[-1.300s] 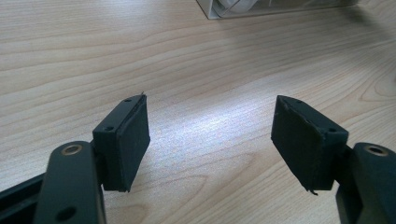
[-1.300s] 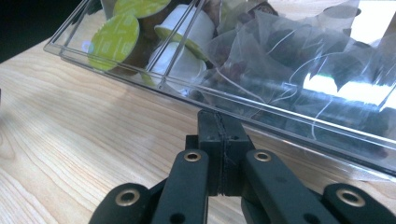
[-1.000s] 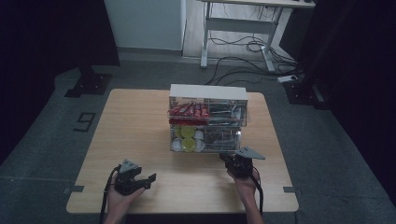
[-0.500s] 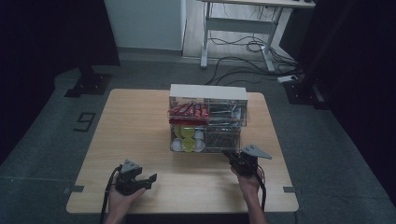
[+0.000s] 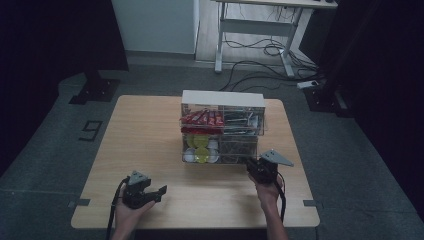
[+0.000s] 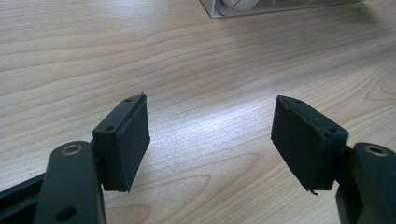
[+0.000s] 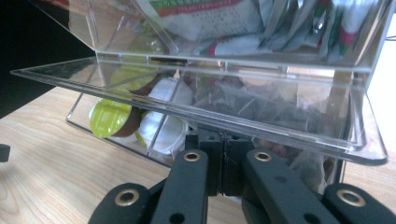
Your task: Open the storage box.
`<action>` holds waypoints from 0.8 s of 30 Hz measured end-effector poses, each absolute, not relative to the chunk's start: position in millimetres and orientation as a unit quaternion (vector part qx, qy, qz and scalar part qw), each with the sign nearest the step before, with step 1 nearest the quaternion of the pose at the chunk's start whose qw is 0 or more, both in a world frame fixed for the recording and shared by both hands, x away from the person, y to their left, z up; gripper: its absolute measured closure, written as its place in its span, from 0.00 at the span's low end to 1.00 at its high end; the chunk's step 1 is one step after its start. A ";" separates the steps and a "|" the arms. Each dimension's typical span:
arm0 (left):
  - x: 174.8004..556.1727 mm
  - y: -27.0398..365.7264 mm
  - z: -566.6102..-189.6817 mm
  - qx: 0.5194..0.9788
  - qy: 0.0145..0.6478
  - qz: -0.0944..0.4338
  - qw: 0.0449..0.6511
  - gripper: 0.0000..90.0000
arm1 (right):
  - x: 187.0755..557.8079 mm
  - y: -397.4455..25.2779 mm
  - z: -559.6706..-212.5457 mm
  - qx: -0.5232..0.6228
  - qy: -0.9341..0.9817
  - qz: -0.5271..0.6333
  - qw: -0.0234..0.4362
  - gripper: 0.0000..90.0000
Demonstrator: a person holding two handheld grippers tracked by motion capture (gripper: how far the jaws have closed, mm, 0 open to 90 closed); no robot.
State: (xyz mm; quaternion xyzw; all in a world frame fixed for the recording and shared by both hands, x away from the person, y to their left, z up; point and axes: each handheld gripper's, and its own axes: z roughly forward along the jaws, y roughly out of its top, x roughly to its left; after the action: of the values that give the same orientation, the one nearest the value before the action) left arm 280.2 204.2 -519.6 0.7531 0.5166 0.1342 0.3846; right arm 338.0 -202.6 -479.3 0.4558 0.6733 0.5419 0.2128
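Since the earlier frames the right gripper (image 5: 261, 169) has shifted slightly right and closer to the organizer (image 5: 222, 127), while the left gripper (image 5: 142, 192) has stayed put near the table's (image 5: 140, 135) front edge. In the right gripper view the jaws are pressed together just under the lip of a clear flap (image 7: 205, 105), the hinged front of the lower tier, which stands raised to roughly level; whether they pinch its edge or merely prop it cannot be told. Behind the flap lie green and white pods (image 7: 140, 121) and dark sachets (image 7: 261, 107) (upper tier: red and striped packets (image 7: 210, 16)). The left gripper's jaws are spread wide over bare wood, holding nothing, well apart from the organizer. Risk, as a judgement: the flap's smooth edge may slip off the closed tips and drop shut, or a forward push could slide the light organizer across the table, since the left gripper does not brace it
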 end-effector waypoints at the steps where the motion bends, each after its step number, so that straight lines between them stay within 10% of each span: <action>1: 280.3 204.2 -519.6 0.753 0.517 0.134 0.385 0.31 | 339.0 -202.3 -478.3 0.454 0.673 0.543 0.215 0.98; 24: 280.0 208.3 -517.1 0.749 0.520 0.137 0.387 0.31 | 352.0 -195.5 -457.2 0.445 0.649 0.574 0.227 0.98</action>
State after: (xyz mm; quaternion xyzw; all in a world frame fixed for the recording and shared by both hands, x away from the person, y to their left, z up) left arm 280.0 208.3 -517.1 0.7489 0.5202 0.1375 0.3867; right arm 352.0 -195.5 -457.2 0.4455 0.6487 0.5736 0.2275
